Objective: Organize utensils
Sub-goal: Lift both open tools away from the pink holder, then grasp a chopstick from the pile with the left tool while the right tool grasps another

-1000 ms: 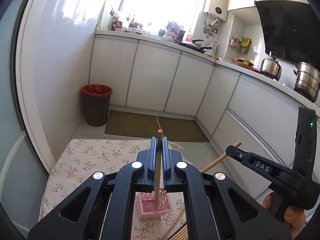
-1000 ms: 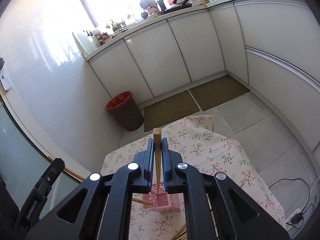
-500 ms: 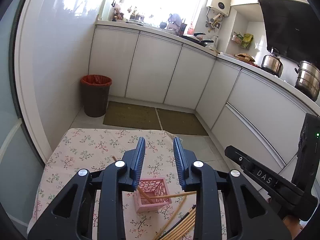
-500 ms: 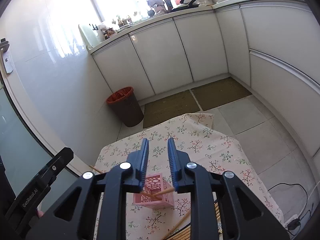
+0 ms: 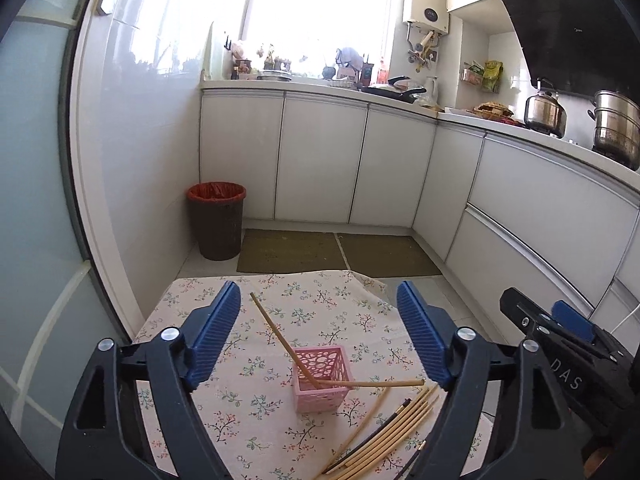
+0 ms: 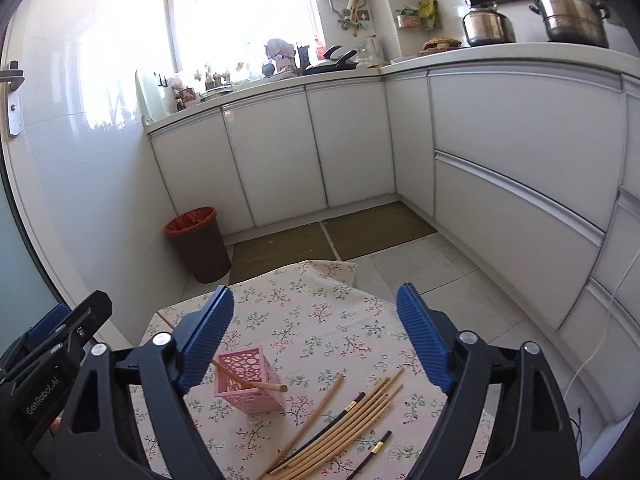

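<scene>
- Left wrist view: pink basket (image 5: 320, 378) at lower centre holds two bamboo chopsticks (image 5: 280, 336), leaning out over its rim.
- Loose chopsticks (image 6: 340, 424) lie just beside it on the floral-cloth surface (image 5: 320, 312).
- "DAS" reads on the right gripper (image 5: 568, 376); "GenRobot.AI" on the left gripper (image 6: 44, 396).
- Both grippers are spread wide, holding nothing.
- Red-lined bin (image 5: 218, 220) and white cabinets (image 5: 320, 160) fill the upper frame.

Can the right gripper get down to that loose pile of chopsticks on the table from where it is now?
Probably yes. The right gripper hangs open above the chopsticks, which lie bare on the tablecloth. The pink basket stands off to their left, apart from them.
</scene>
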Available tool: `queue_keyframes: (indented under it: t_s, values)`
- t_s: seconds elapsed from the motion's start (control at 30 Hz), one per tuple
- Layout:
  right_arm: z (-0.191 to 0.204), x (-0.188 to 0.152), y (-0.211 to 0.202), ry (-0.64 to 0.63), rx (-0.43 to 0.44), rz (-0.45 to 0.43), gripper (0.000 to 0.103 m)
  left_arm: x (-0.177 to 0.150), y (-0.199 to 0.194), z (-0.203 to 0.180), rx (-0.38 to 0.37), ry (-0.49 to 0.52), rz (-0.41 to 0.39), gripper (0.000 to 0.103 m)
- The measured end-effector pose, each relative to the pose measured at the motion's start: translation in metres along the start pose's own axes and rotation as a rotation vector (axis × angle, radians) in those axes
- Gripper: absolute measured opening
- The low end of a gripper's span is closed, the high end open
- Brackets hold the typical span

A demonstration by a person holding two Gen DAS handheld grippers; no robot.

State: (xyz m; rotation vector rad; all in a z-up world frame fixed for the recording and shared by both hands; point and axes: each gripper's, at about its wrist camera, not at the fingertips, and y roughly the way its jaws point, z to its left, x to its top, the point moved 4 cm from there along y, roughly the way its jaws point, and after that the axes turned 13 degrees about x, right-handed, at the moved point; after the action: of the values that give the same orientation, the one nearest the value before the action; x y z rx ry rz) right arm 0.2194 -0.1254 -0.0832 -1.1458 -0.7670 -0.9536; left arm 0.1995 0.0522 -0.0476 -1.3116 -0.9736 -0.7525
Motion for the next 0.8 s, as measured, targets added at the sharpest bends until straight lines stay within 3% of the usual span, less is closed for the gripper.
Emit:
queue_keyframes:
  t_s: [0.07,0.17,0.37,0.63,0.8]
  values:
    - [-0.009,-0.005,-0.011,0.017,-0.027,-0.021,0.094,-0.005,-0.005,0.001,0.023,0.000,-0.005,0.091]
    - [-0.027,-0.013,-0.024,0.039,-0.068,-0.039,0.096,-0.018,-0.008,0.004,0.040,-0.008,0.018,0.096]
    - [-0.045,-0.034,-0.033,0.020,-0.090,0.026,0.096,-0.046,-0.003,0.002,0.023,0.021,0.111,0.096]
    - [-0.059,-0.070,-0.040,0.027,-0.066,0.111,0.096,-0.074,-0.005,-0.008,0.005,0.080,0.177,0.096]
    - [-0.082,-0.103,-0.031,0.072,-0.067,0.236,0.096,-0.112,0.024,-0.010,-0.036,0.134,0.361,0.096]
